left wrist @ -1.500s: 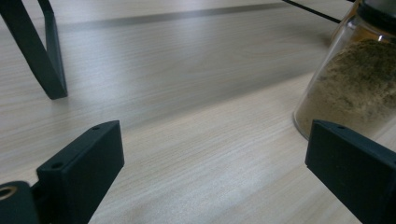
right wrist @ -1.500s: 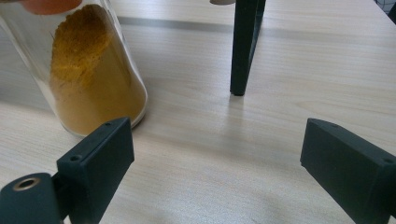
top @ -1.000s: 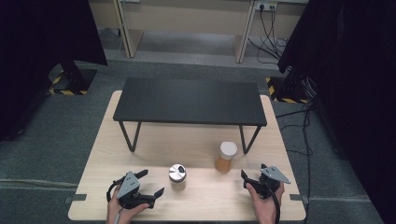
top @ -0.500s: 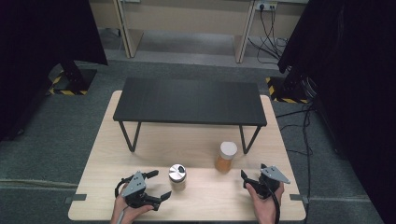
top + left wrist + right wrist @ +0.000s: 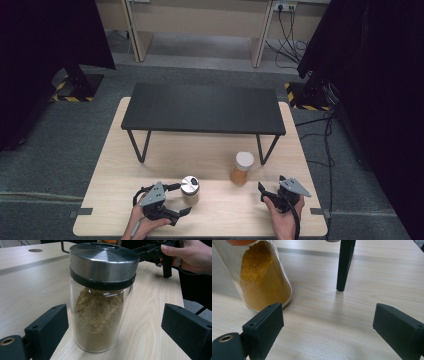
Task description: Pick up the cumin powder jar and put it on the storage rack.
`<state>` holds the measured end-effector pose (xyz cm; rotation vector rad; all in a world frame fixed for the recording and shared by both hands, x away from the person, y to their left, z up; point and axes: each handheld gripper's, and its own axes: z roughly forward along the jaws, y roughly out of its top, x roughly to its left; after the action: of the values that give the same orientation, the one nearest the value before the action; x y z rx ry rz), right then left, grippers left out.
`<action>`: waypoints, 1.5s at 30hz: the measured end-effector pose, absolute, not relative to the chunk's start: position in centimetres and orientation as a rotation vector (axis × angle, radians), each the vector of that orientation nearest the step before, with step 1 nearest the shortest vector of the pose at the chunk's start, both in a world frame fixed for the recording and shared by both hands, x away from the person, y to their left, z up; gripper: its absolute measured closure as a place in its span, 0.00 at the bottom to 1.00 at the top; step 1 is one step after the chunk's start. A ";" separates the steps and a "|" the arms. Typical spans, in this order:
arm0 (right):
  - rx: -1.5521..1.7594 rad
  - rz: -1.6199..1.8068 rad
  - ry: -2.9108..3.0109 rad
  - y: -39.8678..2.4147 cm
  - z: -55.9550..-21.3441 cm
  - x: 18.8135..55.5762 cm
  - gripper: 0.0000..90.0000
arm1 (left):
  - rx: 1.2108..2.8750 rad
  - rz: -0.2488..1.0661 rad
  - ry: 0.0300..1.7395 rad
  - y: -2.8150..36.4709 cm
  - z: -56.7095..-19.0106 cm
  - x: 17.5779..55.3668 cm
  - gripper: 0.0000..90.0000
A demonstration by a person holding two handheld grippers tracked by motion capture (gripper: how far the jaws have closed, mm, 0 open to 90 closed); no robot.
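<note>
Since a second ago the left claw [image 5: 184,200] has slid right along the bottom of the high view, so now it sits right up at the silver-lidded jar [image 5: 190,189], where before there was a clear gap between them. Its jaws have just been closing a bit too, with the jar standing between them. In the left claw view the jar [image 5: 102,300] fills the middle of the frame, upright on the worktop [image 5: 30,287], full of brownish powder. Both jaws still have light showing between them and the glass, so nothing is pinched yet: it's released, just bracketing the jar.

Right claw [image 5: 264,192] hasn't budged, lower right of the high view, hand wrapped round it. In its own view the jaws stand wide apart with only bare wood between them, so that one's released as well. The orange-powder jar [image 5: 262,277] sits at the upper left of that frame, just beyond the left jaw, not touching as far as I can tell. From above, the same jar [image 5: 242,168] with its white lid stands just right of centre, beside a leg [image 5: 263,148] of the black shelf [image 5: 202,107], which is standing on the far half of the worktop. The two jars are well apart from each other.
</note>
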<state>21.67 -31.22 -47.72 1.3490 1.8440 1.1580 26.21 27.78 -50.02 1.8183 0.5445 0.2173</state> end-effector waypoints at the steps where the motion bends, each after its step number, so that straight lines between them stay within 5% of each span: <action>1: 1.347 1.157 1.845 -31.2 -47.7 21.7 0.11 | 1.822 0.219 0.542 27.7 -50.0 26.3 0.08; 30: 1.347 1.148 1.859 -31.1 -47.6 21.9 0.11 | 1.877 0.266 0.570 24.6 -49.2 27.7 0.08; 45: 1.351 1.153 1.861 -31.3 -47.6 21.9 0.11 | 1.895 0.286 0.605 24.0 -48.9 27.8 0.28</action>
<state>21.92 -31.26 -47.58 1.3506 1.8611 1.1535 27.77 24.00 -48.86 1.8947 0.6046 0.2858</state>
